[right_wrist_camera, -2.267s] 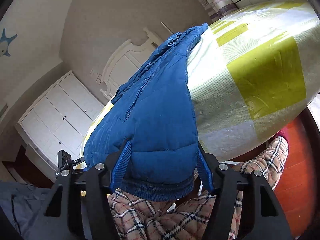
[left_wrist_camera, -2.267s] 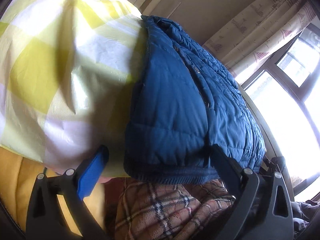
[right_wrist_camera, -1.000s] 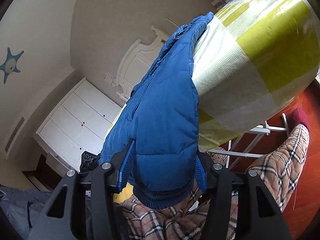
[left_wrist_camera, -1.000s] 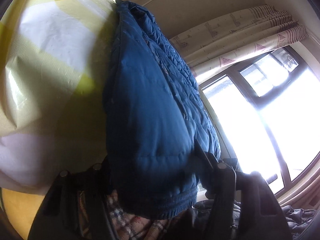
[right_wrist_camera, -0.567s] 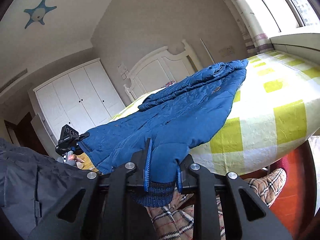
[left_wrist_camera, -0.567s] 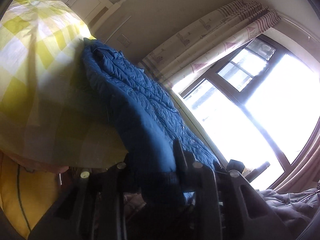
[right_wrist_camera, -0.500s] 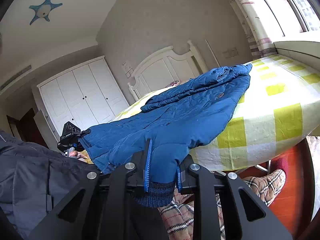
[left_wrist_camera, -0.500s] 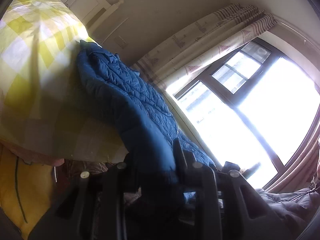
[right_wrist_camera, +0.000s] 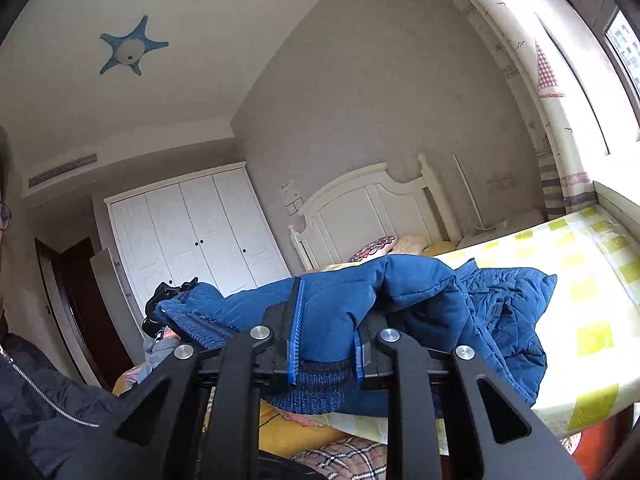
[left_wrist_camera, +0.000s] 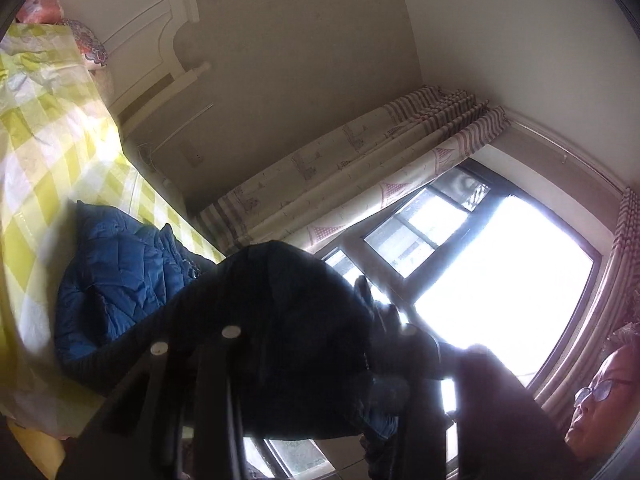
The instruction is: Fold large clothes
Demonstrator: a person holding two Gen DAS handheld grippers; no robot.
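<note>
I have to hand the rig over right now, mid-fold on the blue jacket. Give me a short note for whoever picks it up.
Right gripper: shut on the ribbed hem of the blue puffer jacket, lifted above the bed edge.
Left gripper: dark against the window, but it appears shut on the other end of the hem.
Jacket: upper part lies bunched on the yellow checked bedspread; the lower part hangs between the grippers.
Done: both hem ends gripped and raised.
Left: carry the hem over toward the collar, lay it flat, release, then finish folding.
</note>
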